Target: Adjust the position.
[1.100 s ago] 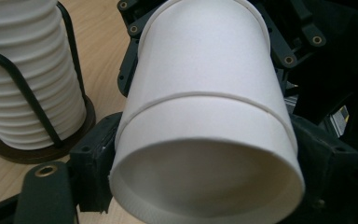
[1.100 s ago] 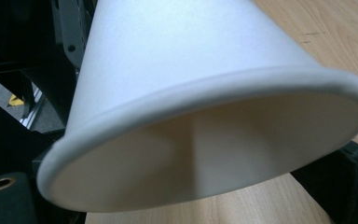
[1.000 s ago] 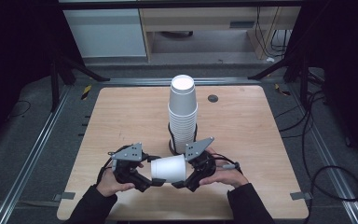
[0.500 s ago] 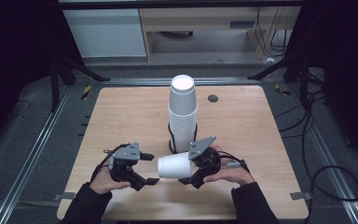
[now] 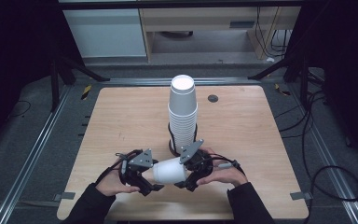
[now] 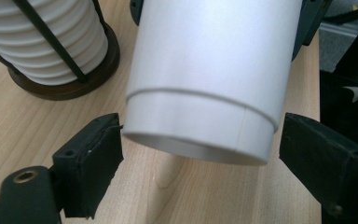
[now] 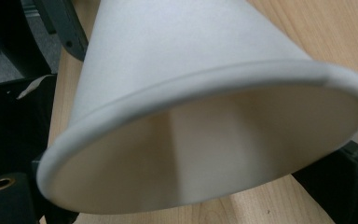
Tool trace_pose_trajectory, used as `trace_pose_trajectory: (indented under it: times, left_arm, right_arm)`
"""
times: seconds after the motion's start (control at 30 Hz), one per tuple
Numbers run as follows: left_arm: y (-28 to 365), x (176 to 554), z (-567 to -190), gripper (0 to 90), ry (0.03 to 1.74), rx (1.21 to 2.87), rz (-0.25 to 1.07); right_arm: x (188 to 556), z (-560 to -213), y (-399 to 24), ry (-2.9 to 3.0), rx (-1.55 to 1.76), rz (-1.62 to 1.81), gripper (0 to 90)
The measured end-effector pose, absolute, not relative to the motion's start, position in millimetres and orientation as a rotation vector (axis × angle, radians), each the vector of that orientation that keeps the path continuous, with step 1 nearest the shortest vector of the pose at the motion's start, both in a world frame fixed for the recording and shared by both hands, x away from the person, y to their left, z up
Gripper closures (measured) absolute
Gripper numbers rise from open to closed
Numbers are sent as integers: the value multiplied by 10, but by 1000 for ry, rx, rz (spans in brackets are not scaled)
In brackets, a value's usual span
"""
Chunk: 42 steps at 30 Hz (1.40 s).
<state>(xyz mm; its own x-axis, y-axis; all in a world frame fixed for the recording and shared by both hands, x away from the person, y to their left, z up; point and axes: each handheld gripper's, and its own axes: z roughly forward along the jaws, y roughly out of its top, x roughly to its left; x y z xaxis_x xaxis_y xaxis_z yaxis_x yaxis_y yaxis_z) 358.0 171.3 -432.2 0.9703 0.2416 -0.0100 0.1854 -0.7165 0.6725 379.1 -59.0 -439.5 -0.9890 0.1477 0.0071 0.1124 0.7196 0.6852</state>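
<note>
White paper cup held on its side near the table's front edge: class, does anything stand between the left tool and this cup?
Nothing visible does. The cup's base end already sits between the left tool's open jaws, which have just been opening; small gaps show beside it.

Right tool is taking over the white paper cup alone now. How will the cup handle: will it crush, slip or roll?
The paper cup looks thin-walled, so a hard squeeze by the right tool near its rolled rim would probably dent it. It seems light. If set down on its side on the table, its tapered shape would likely roll in a curve.
</note>
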Motion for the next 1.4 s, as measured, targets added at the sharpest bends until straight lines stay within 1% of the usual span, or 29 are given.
trace_pose_trajectory:
  times: [0.47, 0.67, 0.93, 1.1, 1.33, 1.4]
  left_arm:
    - [1619, 3560, -4394, 156, 267, 2447, 95]
    - [1611, 3544, -4395, 209, 259, 2449, 93]
    - [1618, 3542, -4396, 220, 247, 2454, 90]
    - [1637, 3544, -4382, 221, 246, 2456, 103]
    - [1774, 3599, -4316, 221, 291, 2403, 116]
    - [1836, 3623, -4285, 220, 320, 2365, 122]
  right_arm:
    - [3739, -4452, -412, 2898, 152, 1099, 82]
    - [3723, -4441, -383, 2897, 144, 1117, 82]
    - [3724, -4448, -386, 2889, 124, 1135, 70]
    - [3716, -4421, -409, 2881, 136, 1178, 55]
    - [3757, -4267, -586, 2800, 205, 1272, 44]
    - [3772, -4210, -653, 2766, 234, 1322, 45]
